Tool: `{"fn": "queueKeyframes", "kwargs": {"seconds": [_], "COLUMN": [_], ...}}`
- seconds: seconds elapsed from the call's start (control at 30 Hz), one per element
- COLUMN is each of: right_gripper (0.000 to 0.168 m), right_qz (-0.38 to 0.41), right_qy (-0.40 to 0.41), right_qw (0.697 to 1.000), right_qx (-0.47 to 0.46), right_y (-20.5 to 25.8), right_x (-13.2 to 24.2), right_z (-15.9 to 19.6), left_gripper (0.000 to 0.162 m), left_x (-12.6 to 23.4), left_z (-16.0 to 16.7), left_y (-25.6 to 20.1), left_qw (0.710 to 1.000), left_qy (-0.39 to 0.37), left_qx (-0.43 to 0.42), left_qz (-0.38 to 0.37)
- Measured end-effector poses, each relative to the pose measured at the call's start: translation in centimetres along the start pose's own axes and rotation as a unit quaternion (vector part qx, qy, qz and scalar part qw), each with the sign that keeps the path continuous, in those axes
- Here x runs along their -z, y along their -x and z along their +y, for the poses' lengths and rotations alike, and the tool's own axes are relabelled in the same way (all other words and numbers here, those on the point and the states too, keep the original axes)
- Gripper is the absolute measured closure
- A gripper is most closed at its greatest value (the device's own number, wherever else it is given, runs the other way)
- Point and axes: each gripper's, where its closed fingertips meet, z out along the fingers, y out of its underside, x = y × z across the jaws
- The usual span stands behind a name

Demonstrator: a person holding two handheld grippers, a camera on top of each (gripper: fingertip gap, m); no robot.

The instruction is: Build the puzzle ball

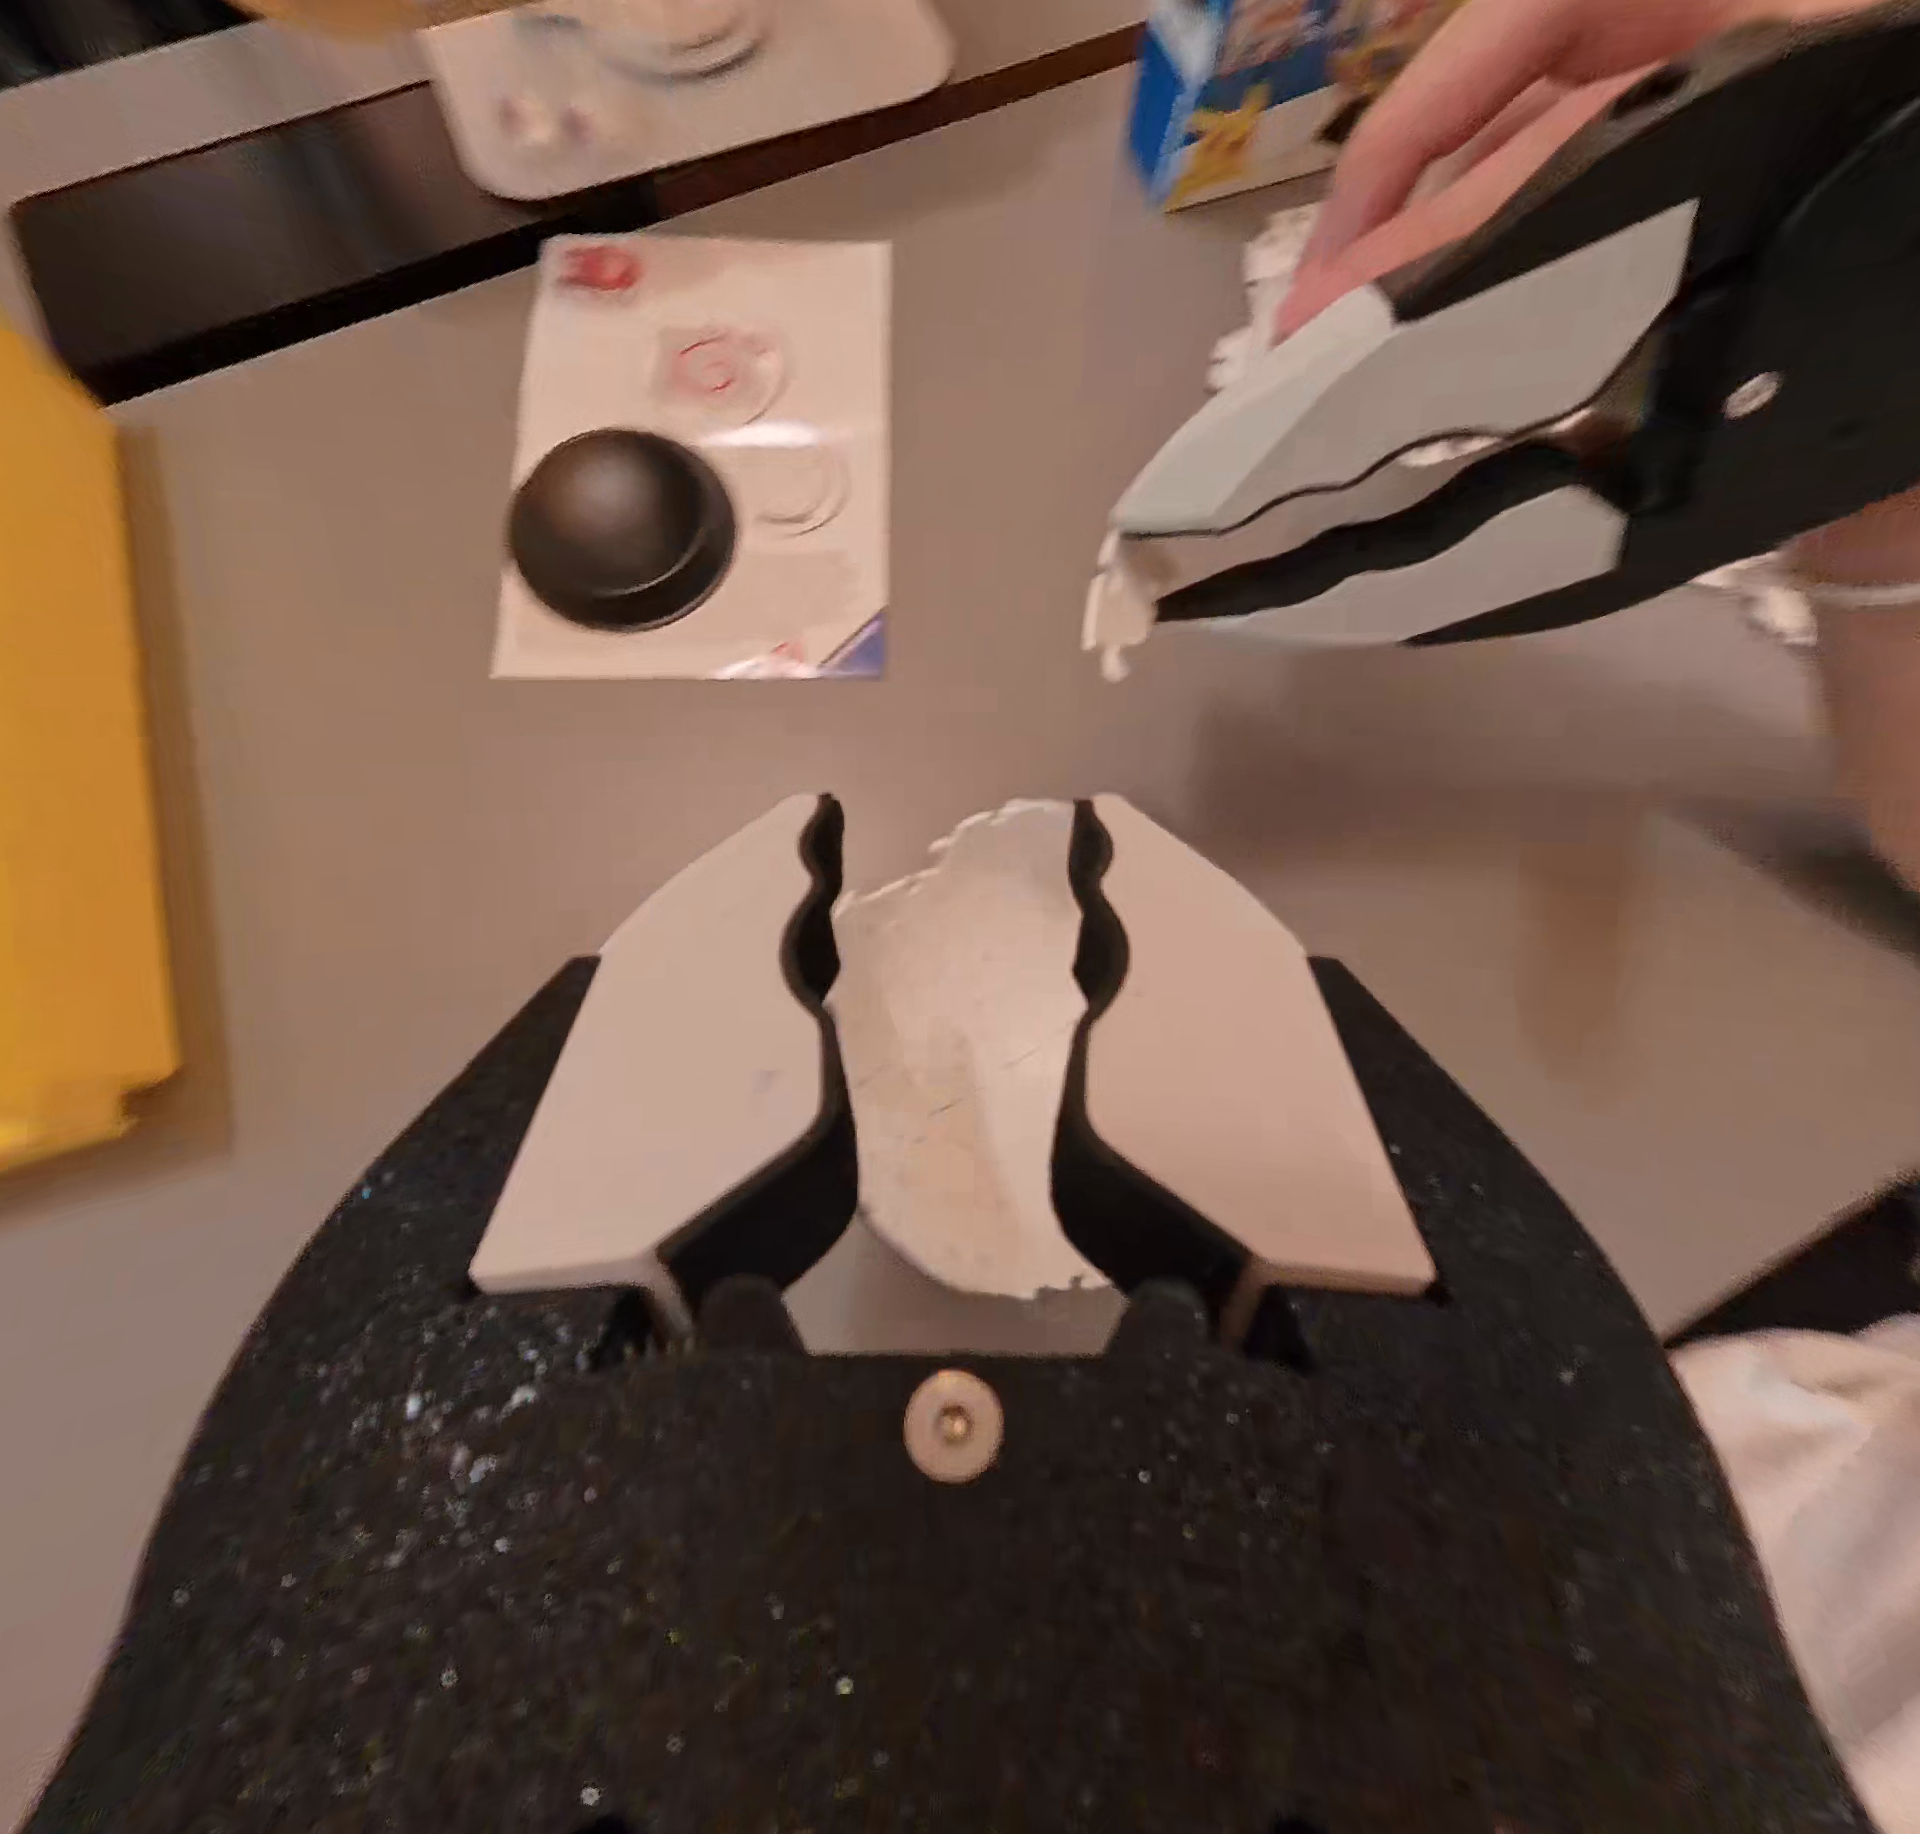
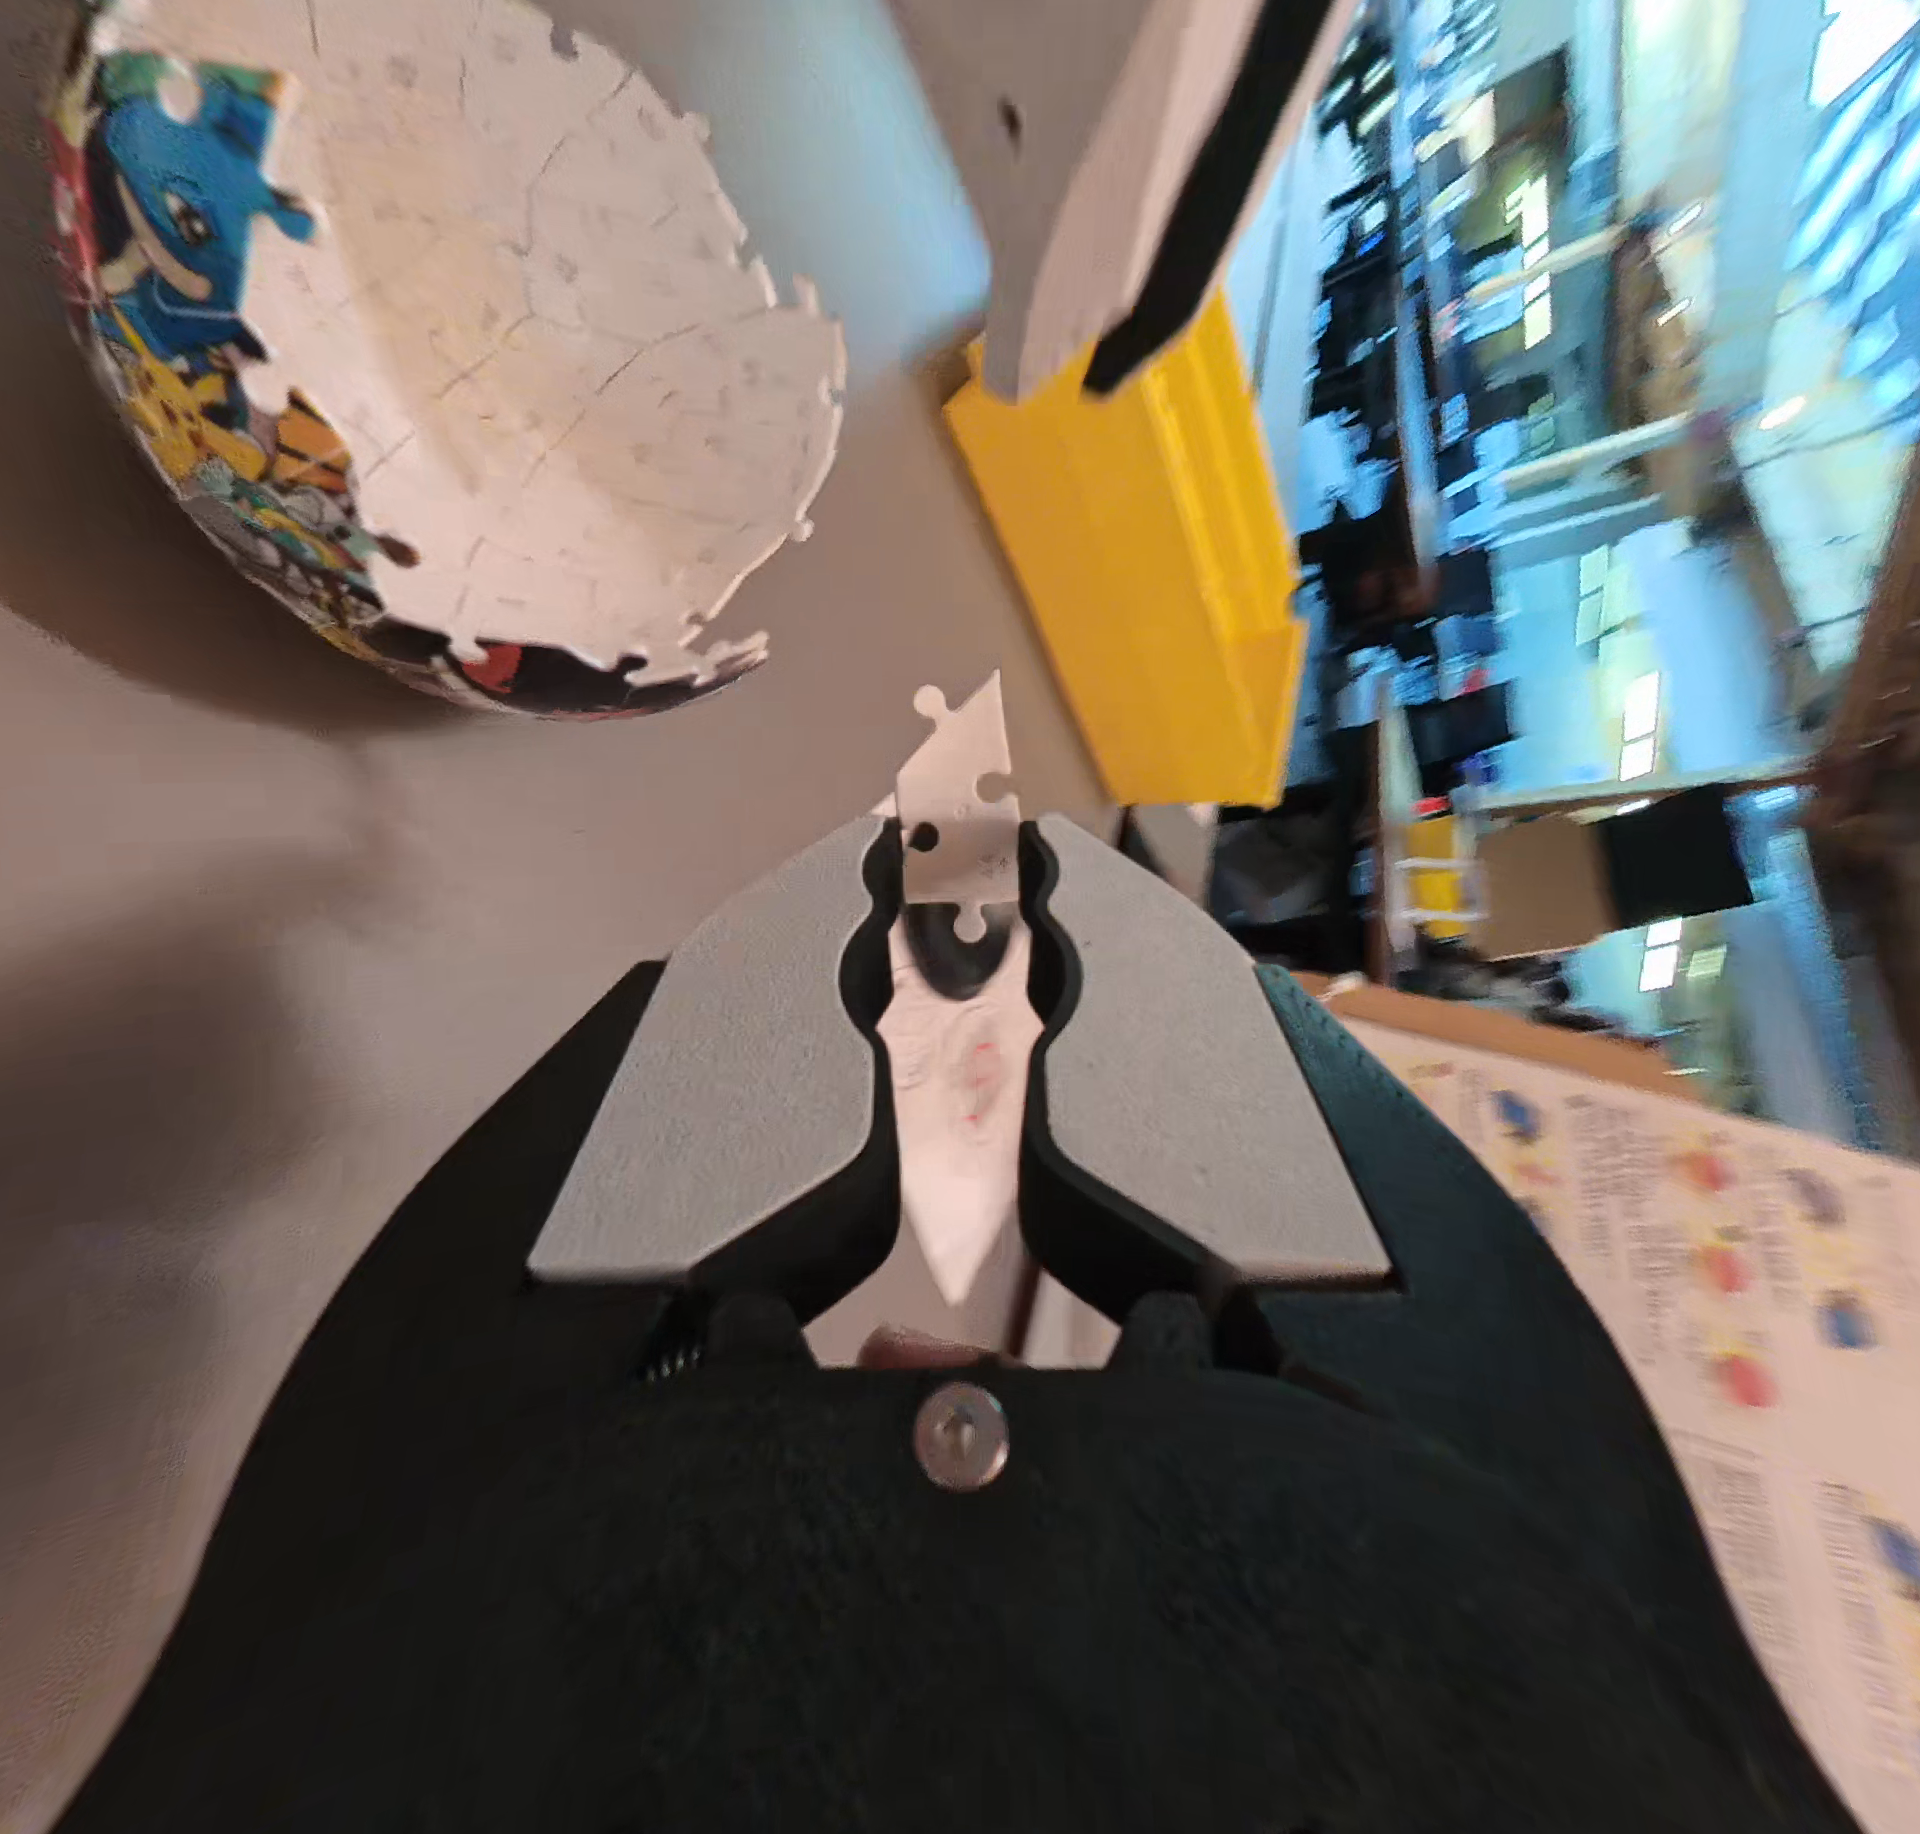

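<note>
Right wrist view showed the right gripper (image 2: 951, 834) clamped on a loose puzzle piece (image 2: 961, 761), near the half-built puzzle ball (image 2: 520, 330). The left gripper (image 1: 956, 818) was closed on a white shell section (image 1: 966, 1057) above the table (image 1: 364, 797). I judged the step was fitting; next, the piece's tabs must align with the rim.

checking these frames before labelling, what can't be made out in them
- Left wrist view: the white curved puzzle shell held in the left gripper; the fingers hide its sides and printed face.
- Left wrist view: the white puzzle piece in the right gripper is smeared by motion blur.
- Right wrist view: the colourful half-built puzzle ball is cut off by the left edge.
- Right wrist view: the shelves behind the yellow plastic bin are too blurred to identify.
</note>
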Motion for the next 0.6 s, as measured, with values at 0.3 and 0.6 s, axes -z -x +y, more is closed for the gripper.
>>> {"fn": "queueKeyframes", "kwargs": {"seconds": [0.3,0.6], "right_gripper": [0.168,0.168], "right_qz": [0.104,0.037], "right_qy": [-0.01,0.084], "right_qw": [0.983,0.992], "right_qx": [0.153,0.083], "right_y": [-2.3,-0.7], "right_x": [1.8,0.4], "right_z": [-4.4,1.4], "left_gripper": [0.127,0.137], "left_x": [1.1,-2.5], "left_z": [-3.5,0.3], "left_y": [-4.2,3.1], "left_qw": [0.964,0.986], "left_qy": [0.01,0.094], "left_qx": [0.035,0.064], "left_qz": [0.262,0.12]}}
